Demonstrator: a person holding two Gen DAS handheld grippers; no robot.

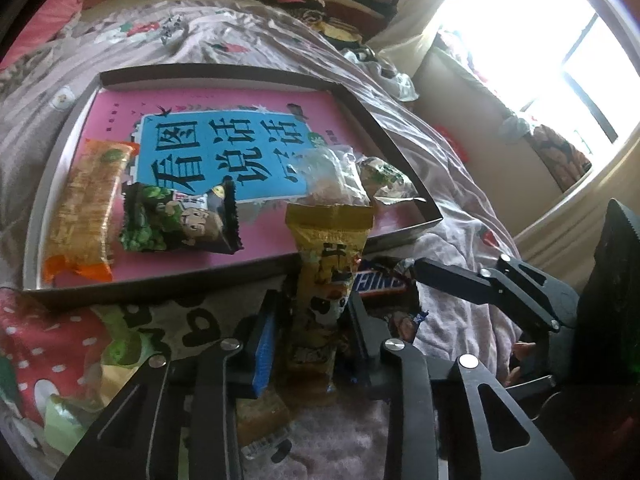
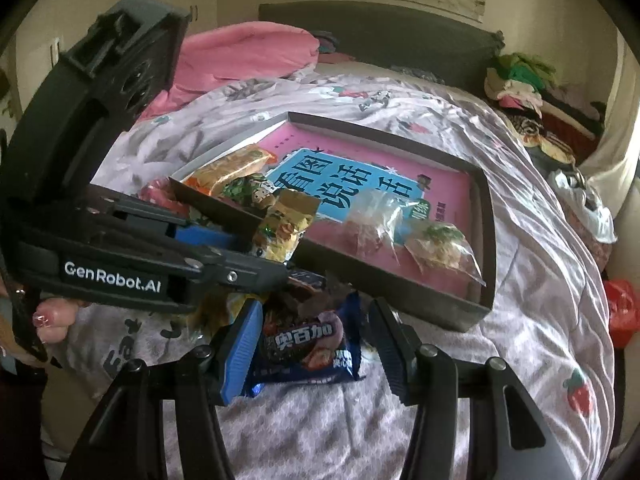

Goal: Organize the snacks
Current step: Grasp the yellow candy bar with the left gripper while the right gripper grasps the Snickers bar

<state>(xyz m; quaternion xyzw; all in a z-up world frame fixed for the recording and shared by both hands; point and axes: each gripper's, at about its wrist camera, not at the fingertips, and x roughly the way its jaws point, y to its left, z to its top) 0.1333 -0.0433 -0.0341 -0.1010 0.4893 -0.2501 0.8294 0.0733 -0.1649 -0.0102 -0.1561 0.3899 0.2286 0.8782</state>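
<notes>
Two snacks: your left fingers (image 1: 308, 320) pinch the yellow packet (image 1: 324, 276) lengthwise; your right fingers (image 2: 308, 344) straddle the blue packet (image 2: 308, 344), unclenched.

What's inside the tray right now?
In the tray lies a pink book, with an orange packet, a green-pea packet and two clear bags on top. Beneath the book nothing can be seen.

A crumpled pale floral bedspread (image 2: 460, 128) is covering the bed. A pink pillow (image 2: 248, 56) is lying near the grey headboard (image 2: 380, 36).
</notes>
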